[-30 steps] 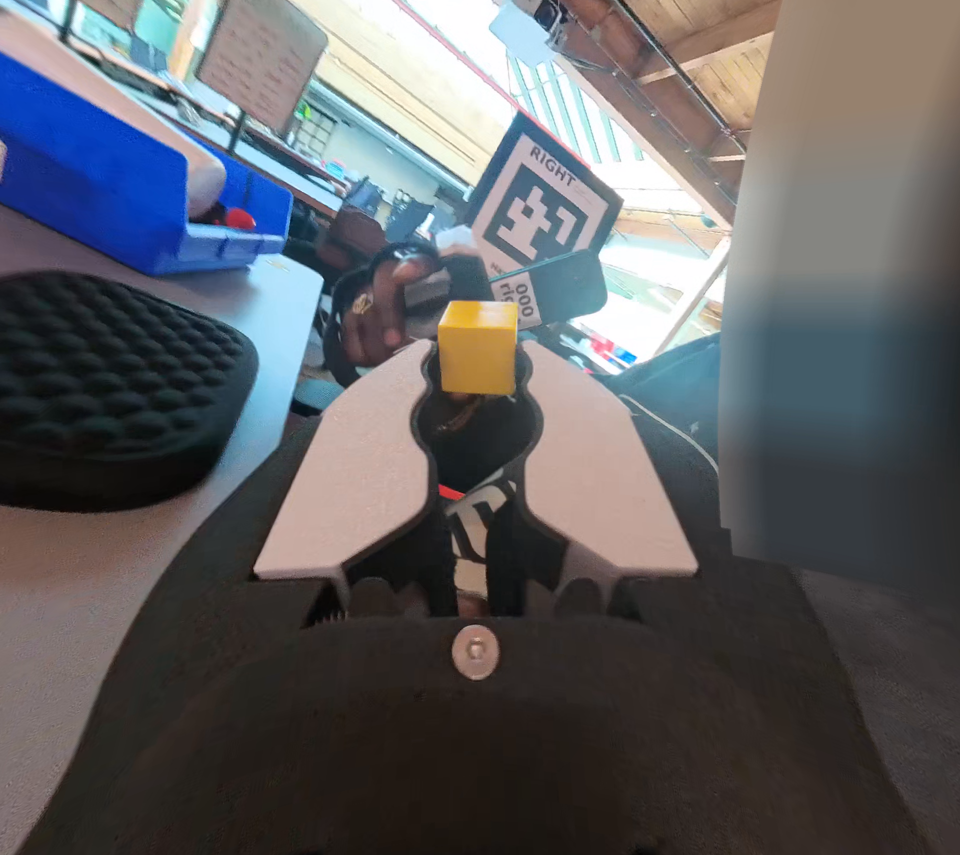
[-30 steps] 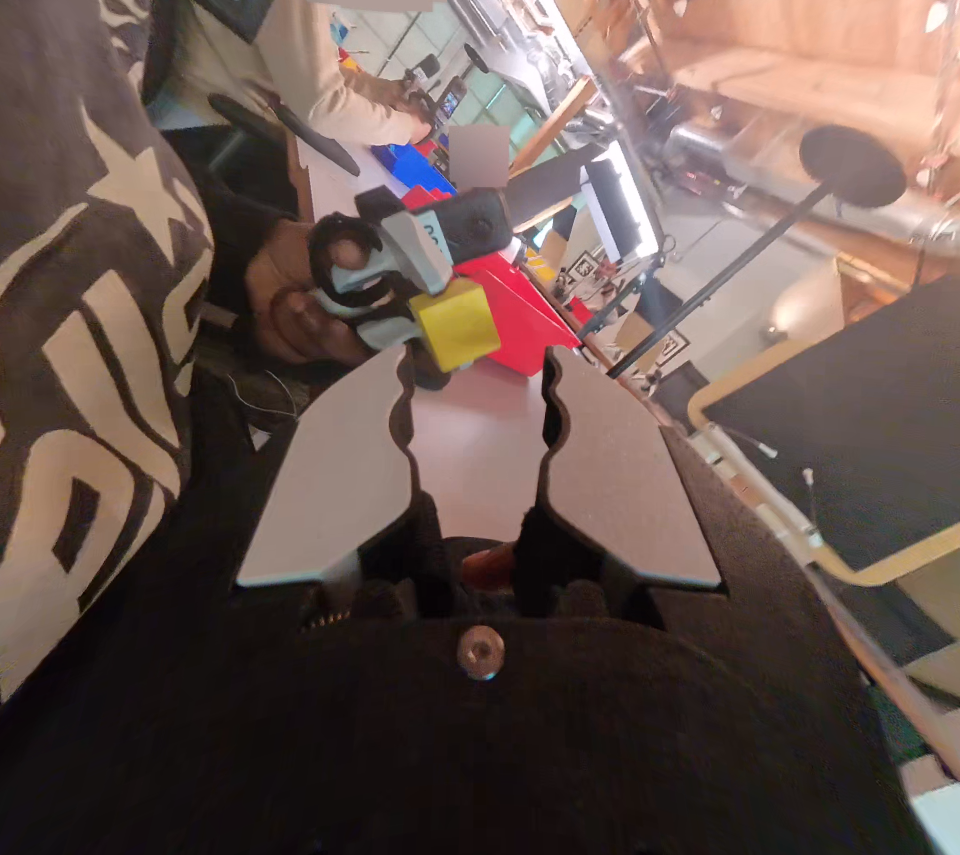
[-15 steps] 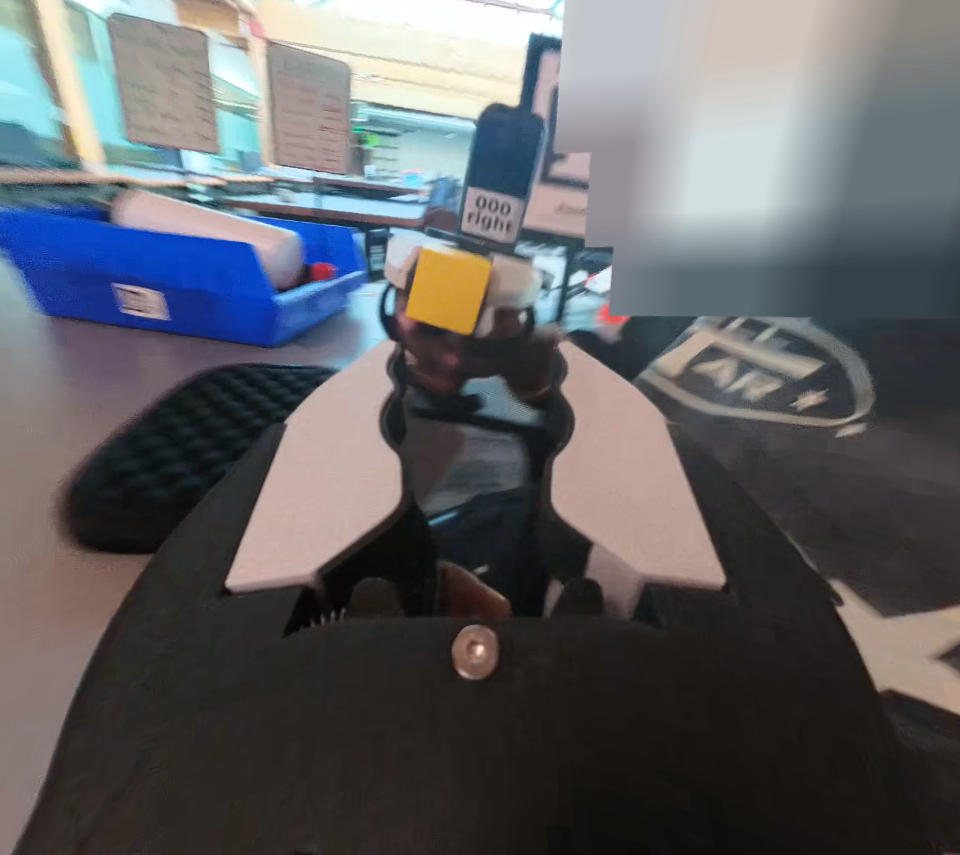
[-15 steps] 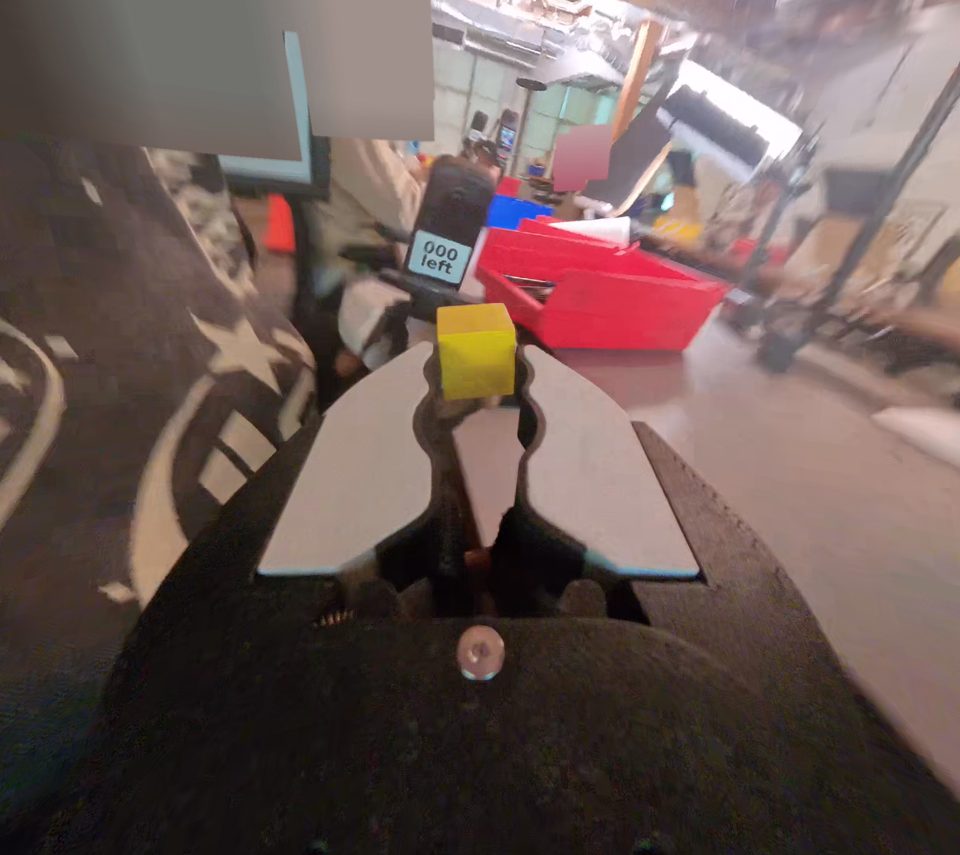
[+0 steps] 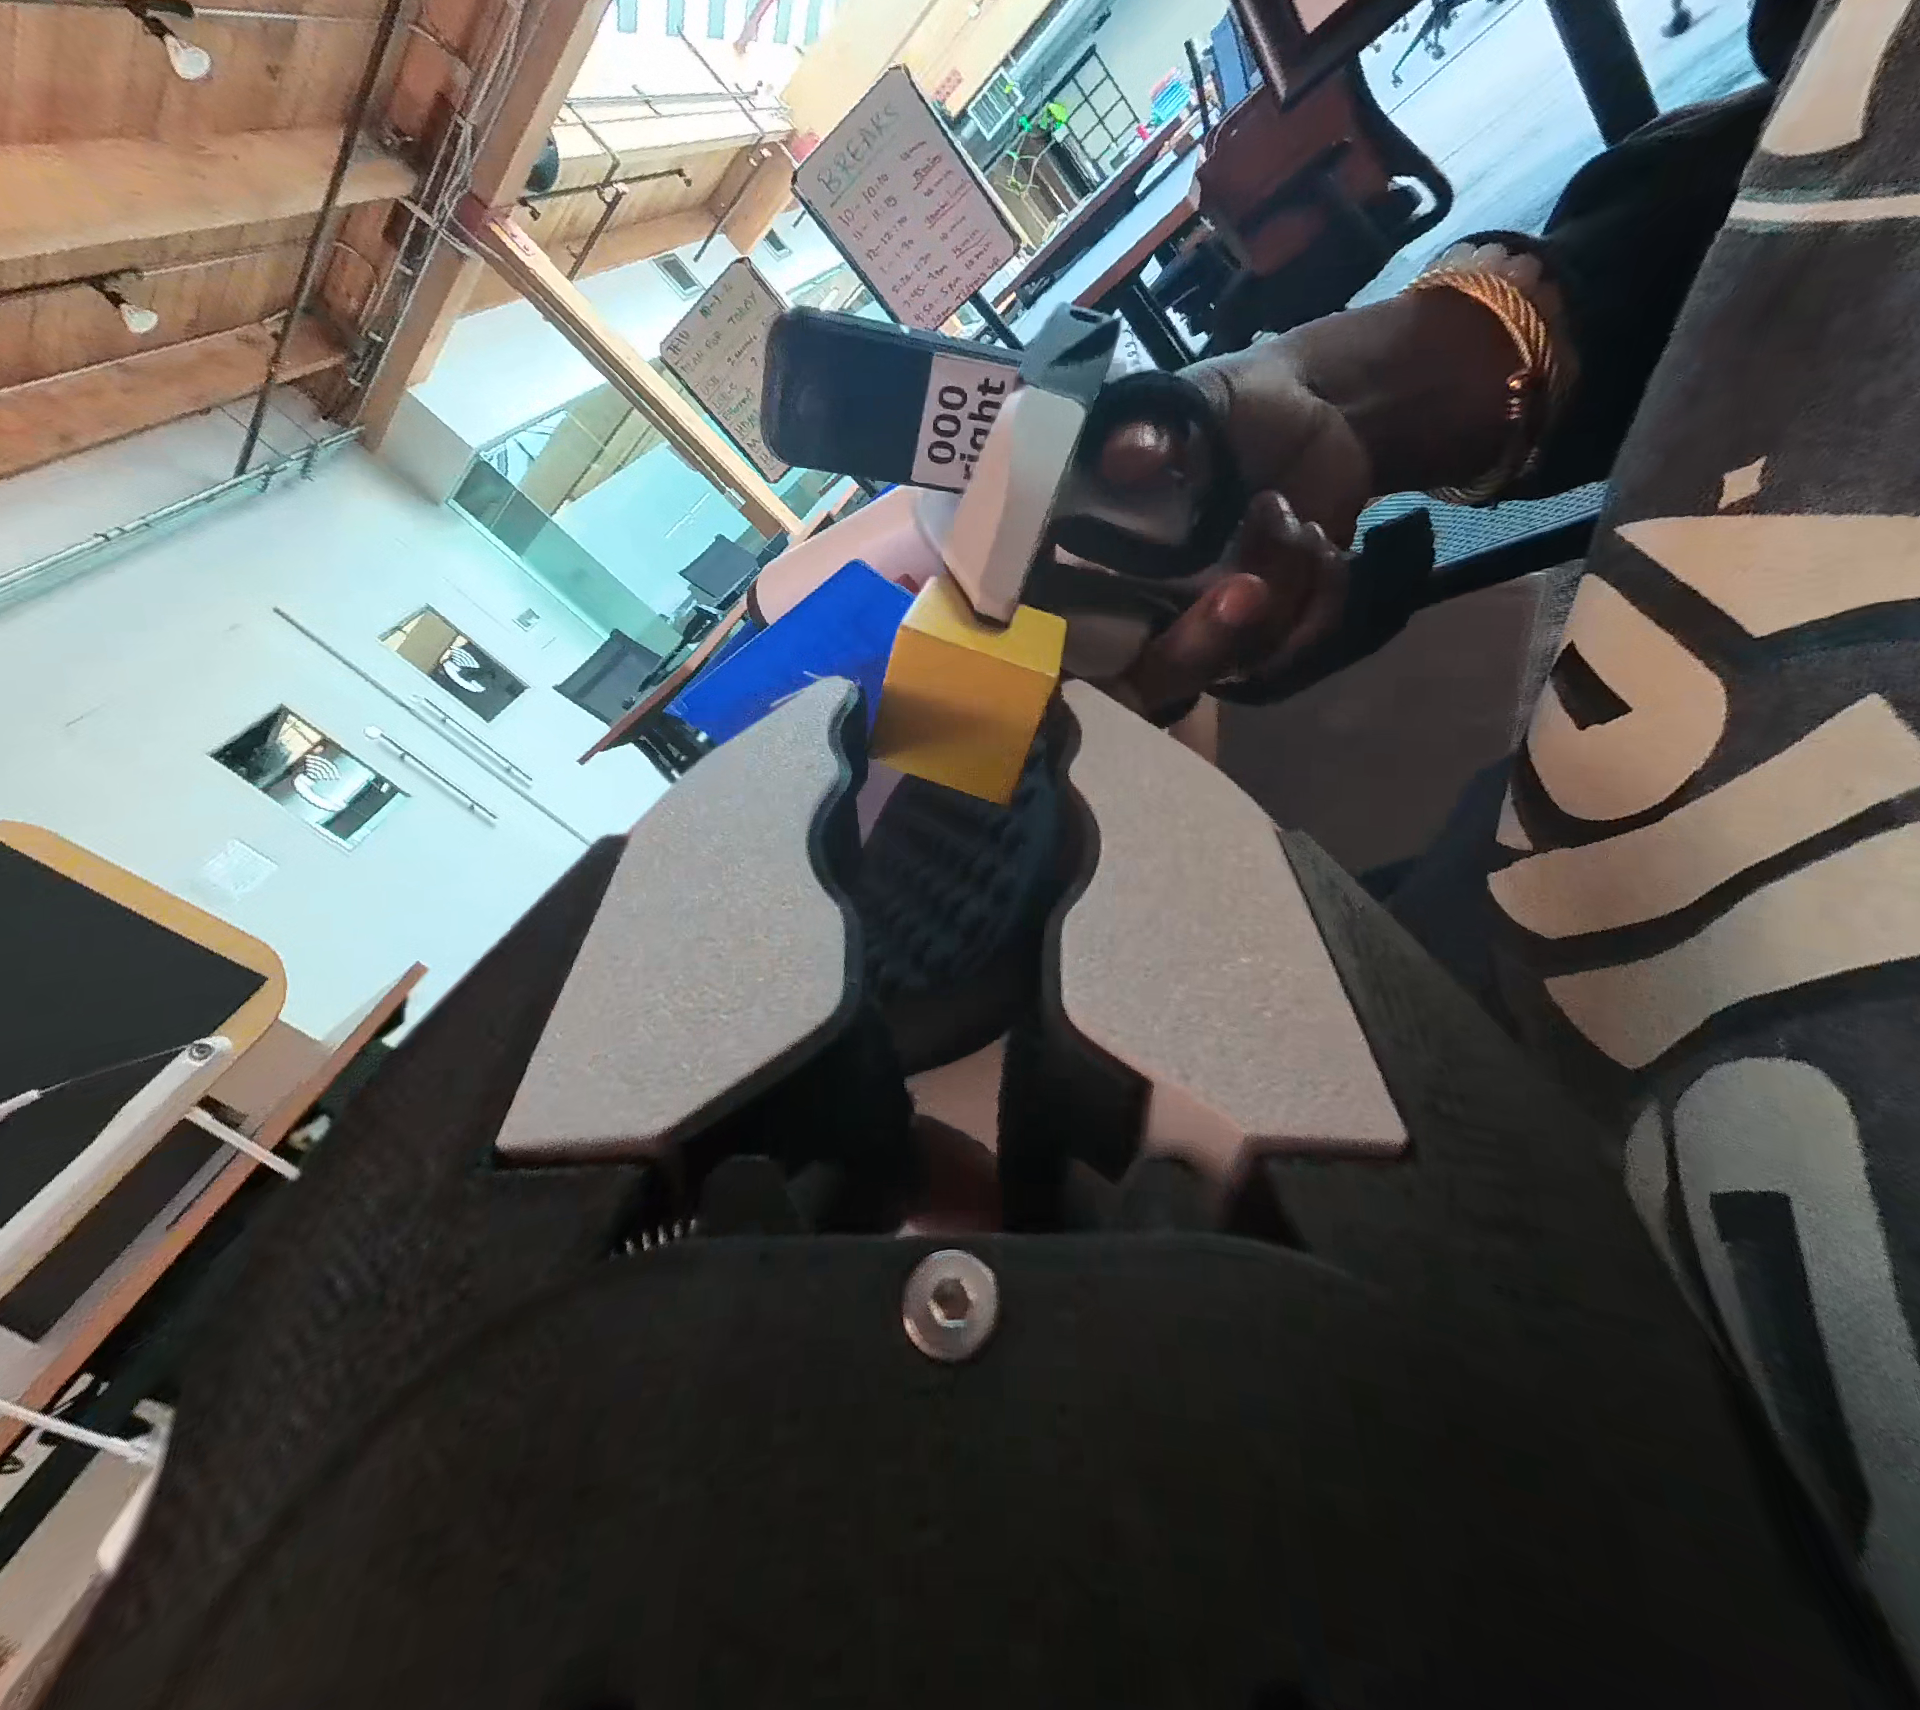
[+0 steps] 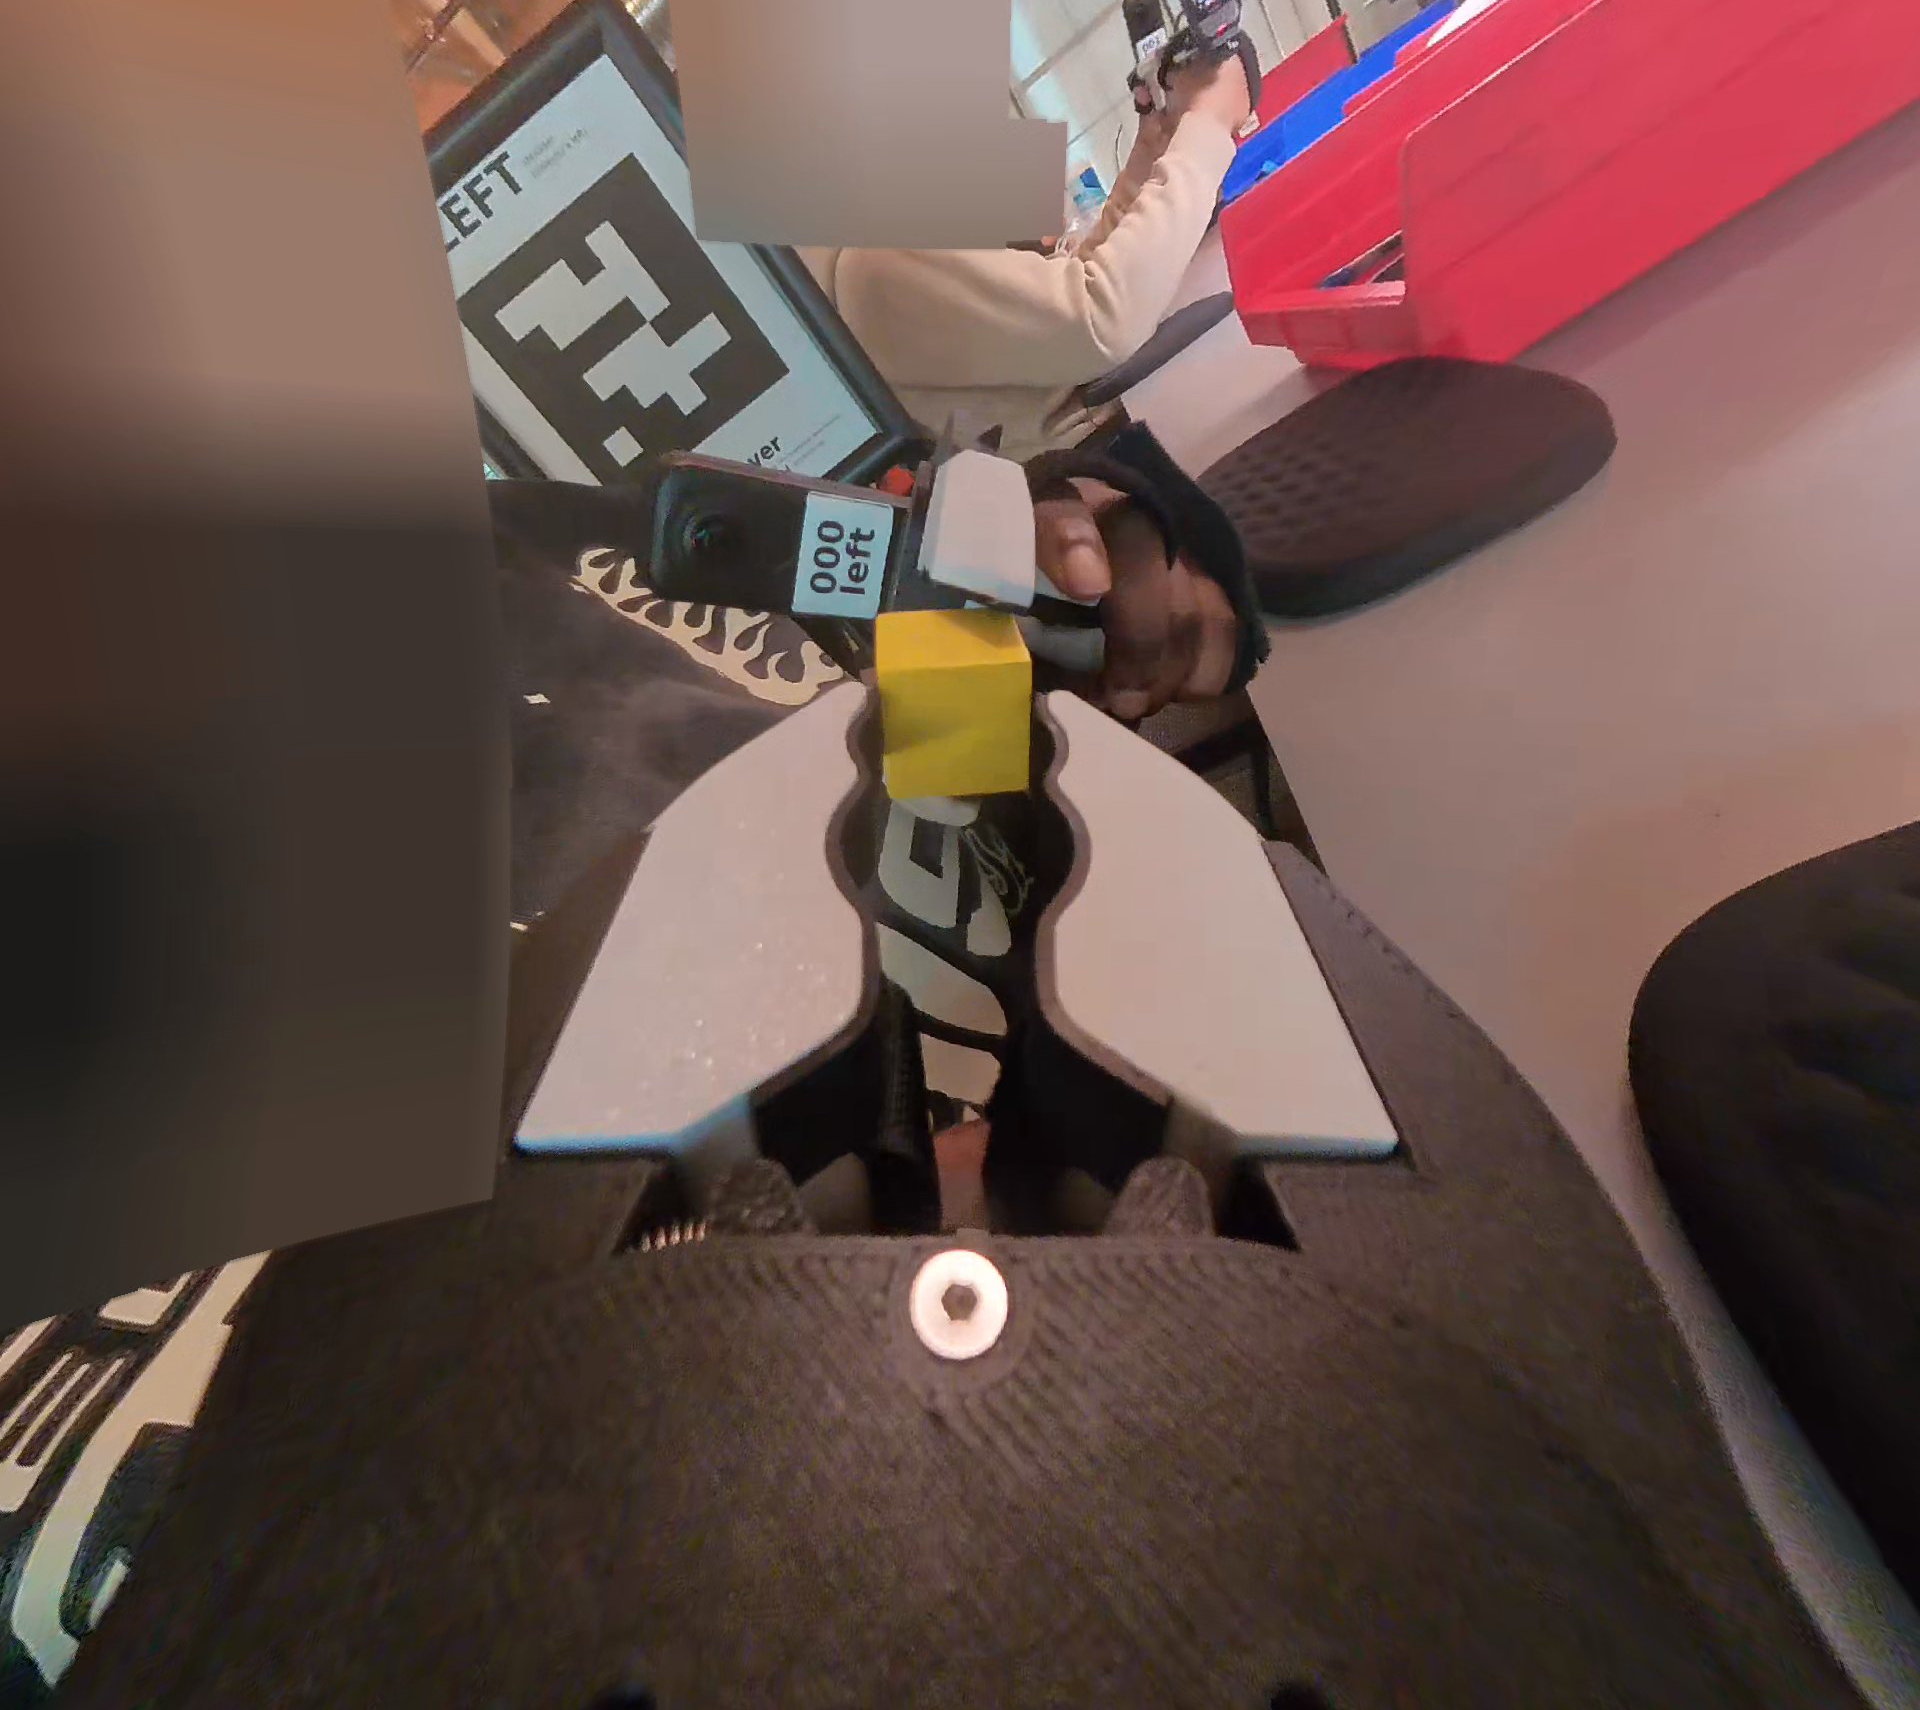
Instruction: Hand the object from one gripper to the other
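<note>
A yellow cube [image 5: 961,710] is held in mid-air between both grippers. In the left wrist view it sits tilted between my left gripper's [image 5: 961,704] fingertips, which are closed in against its sides. My right gripper [image 5: 1023,621], held by a hand, comes in from above right with one finger [image 5: 1003,507] on the cube's top. In the right wrist view the cube [image 6: 951,710] is clamped between my right gripper's [image 6: 954,710] fingertips. My left gripper [image 6: 1023,621] reaches in from behind, with a finger [image 6: 982,533] just above the cube.
The holder's dark printed shirt [image 5: 1714,725] is close on the right of the left view. In the right view a grey table [image 6: 1558,673] carries black padded mats [image 6: 1392,486] and red bins [image 6: 1558,154]. A framed marker sign [image 6: 623,310] stands behind. A seated person [image 6: 997,310] is beyond. The grippers are tip to tip, or close to it.
Half a second ago my right gripper alone held the cube and my left was wide open. Now my left has closed in around the cube. Both grippers have rotated.
</note>
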`<state>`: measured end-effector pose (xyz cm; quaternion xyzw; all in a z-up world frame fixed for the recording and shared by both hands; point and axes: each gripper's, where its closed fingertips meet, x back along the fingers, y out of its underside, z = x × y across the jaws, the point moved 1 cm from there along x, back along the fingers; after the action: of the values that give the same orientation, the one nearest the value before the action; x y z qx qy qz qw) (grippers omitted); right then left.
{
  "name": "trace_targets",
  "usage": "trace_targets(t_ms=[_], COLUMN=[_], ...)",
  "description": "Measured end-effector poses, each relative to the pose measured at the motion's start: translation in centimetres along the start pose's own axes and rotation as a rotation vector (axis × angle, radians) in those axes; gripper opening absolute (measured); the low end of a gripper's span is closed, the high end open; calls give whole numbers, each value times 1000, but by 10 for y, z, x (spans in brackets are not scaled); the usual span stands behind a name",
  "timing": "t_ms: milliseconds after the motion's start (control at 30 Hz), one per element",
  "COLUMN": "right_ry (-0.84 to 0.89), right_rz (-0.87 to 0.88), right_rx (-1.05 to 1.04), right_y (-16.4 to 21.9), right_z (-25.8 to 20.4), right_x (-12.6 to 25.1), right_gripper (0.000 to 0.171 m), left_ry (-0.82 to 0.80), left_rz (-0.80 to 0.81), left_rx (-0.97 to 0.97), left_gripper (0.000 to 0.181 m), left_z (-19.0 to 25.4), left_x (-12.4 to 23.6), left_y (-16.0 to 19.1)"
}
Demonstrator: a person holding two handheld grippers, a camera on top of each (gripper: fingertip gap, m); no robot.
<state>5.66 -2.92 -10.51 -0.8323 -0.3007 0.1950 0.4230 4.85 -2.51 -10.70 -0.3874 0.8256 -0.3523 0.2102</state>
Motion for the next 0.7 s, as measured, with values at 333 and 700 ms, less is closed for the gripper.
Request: trace_targets(t_ms=[333, 700], right_ry=[310, 554], right_rz=[2, -153], right_rx=[894, 1694], right_y=[-13, -2], right_z=[1, -10], right_x=[13, 4], right_gripper=[56, 49], left_ry=[203, 520], left_rz=[193, 92], left_rx=[1001, 1356], left_gripper=[30, 30], left_z=[-19, 17], left_x=[7, 0], left_y=[-10, -10])
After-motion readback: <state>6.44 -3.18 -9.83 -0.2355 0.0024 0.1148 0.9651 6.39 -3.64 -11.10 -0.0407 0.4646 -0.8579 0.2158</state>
